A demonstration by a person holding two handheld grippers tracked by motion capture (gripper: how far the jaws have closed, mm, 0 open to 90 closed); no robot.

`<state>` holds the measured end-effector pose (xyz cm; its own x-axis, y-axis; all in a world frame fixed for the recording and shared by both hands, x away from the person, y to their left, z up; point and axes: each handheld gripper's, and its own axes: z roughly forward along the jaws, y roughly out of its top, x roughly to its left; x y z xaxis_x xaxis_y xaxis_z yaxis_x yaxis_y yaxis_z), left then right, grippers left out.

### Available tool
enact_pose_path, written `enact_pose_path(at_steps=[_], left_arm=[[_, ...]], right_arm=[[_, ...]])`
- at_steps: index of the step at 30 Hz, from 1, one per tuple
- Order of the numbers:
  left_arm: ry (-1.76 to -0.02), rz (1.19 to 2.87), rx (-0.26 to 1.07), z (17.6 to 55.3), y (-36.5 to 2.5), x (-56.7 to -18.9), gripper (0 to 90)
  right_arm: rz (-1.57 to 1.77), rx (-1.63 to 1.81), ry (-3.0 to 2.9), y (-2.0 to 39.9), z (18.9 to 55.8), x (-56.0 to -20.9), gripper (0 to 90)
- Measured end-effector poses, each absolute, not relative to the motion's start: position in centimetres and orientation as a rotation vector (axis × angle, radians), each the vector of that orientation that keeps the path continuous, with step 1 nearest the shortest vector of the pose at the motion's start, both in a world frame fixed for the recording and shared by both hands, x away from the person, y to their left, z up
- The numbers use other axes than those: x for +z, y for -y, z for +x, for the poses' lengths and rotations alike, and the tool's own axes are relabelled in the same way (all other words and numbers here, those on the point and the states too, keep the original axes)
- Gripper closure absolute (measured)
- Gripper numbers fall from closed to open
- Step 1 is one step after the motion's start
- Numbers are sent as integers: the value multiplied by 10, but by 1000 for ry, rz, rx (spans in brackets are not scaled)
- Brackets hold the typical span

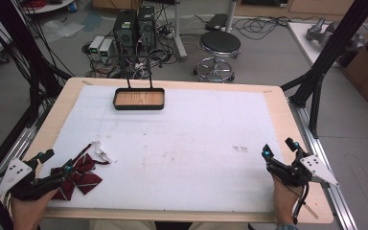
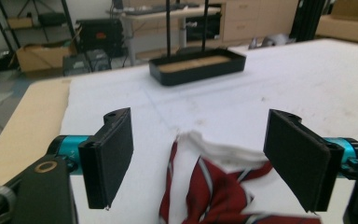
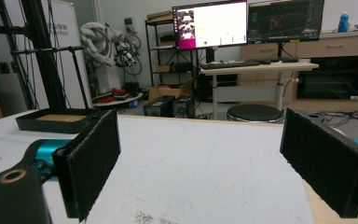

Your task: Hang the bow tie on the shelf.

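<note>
A dark red striped bow tie with a white strap [image 1: 80, 170] lies near the table's front left corner. My left gripper [image 1: 56, 162] sits at its left side, jaws wide apart, and in the left gripper view the bow tie [image 2: 214, 186] lies on the mat between and just ahead of the pads [image 2: 114, 149], untouched. My right gripper [image 1: 280, 147] rests near the front right edge, open, with nothing between its pads [image 3: 95, 158]. A black tray with a wooden floor and a tall wire handle [image 1: 139, 99] stands at the far side of the mat.
A white mat [image 1: 187, 139] covers most of the wooden table [image 1: 287, 120]. Beyond the far edge stand a round stool [image 1: 219, 52], computer towers [image 1: 134, 28] and loose cables. A black frame post [image 1: 333, 43] rises at the right.
</note>
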<state>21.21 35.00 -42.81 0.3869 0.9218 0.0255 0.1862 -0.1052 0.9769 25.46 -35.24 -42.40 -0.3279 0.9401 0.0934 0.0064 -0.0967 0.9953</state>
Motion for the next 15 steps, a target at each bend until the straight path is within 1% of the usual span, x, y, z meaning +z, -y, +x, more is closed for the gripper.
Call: enact_pose_path(at_steps=[4, 8, 11, 15], left_arm=[[-1066, 1597, 816, 214, -354, -438, 289], [-1105, 1649, 705, 222, -357, -447, 297], [-1103, 1664, 703, 223, -357, -449, 339], [-1128, 1688, 673, 227, -356, -450, 354]], right_arm=[[1092, 1538, -1406, 351, 257, -424, 111], [1091, 1544, -1400, 351, 258, -422, 111], [1091, 1547, -1400, 351, 257, -422, 111], [1082, 1545, -1406, 351, 257, -422, 112]])
